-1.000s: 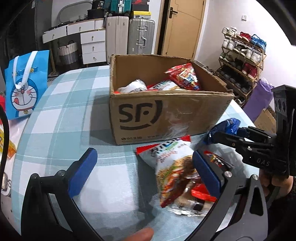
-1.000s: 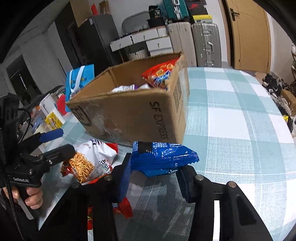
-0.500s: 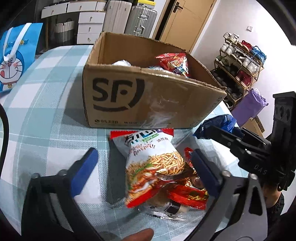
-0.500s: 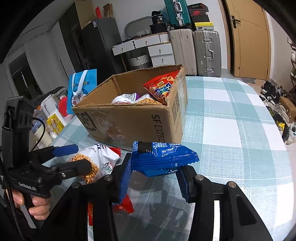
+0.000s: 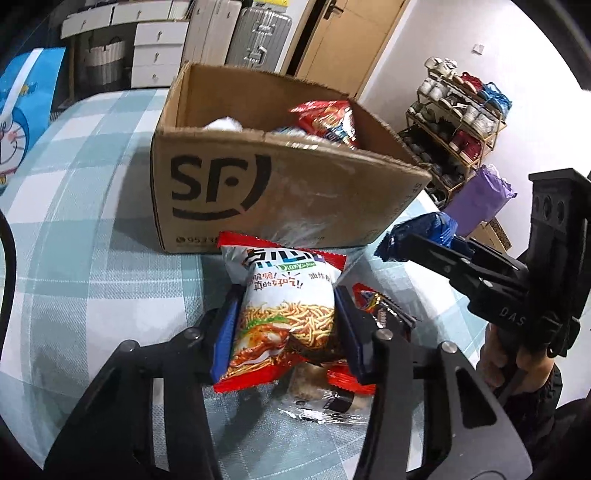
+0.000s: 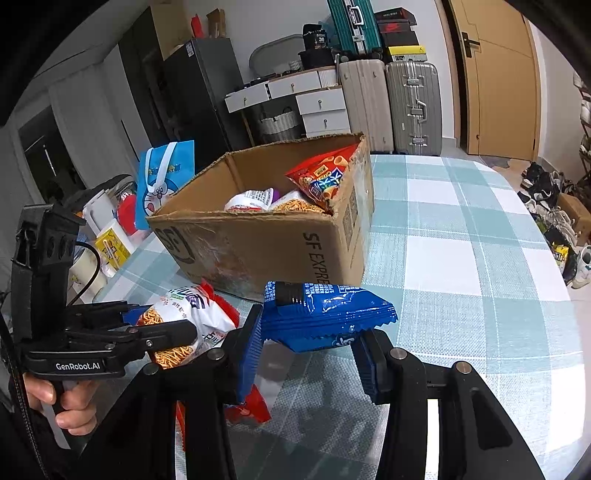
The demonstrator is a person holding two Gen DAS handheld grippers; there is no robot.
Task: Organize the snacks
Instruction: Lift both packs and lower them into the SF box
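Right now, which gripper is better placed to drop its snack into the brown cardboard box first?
Right. The right gripper holds the blue packet lifted above the table, beside the box. The left gripper is closing around the noodle-snack bag.

Count: 1 cardboard box, 1 noodle-snack bag, 1 blue snack bag, 2 tongs, 3 suitcases, 1 blue gift bag.

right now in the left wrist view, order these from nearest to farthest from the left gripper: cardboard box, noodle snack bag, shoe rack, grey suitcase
1. noodle snack bag: between the closing jaws of the left gripper.
2. cardboard box: just behind the bag, on the table.
3. shoe rack and grey suitcase: both well beyond the box, rack to the right, suitcase at the back wall; too close to call.
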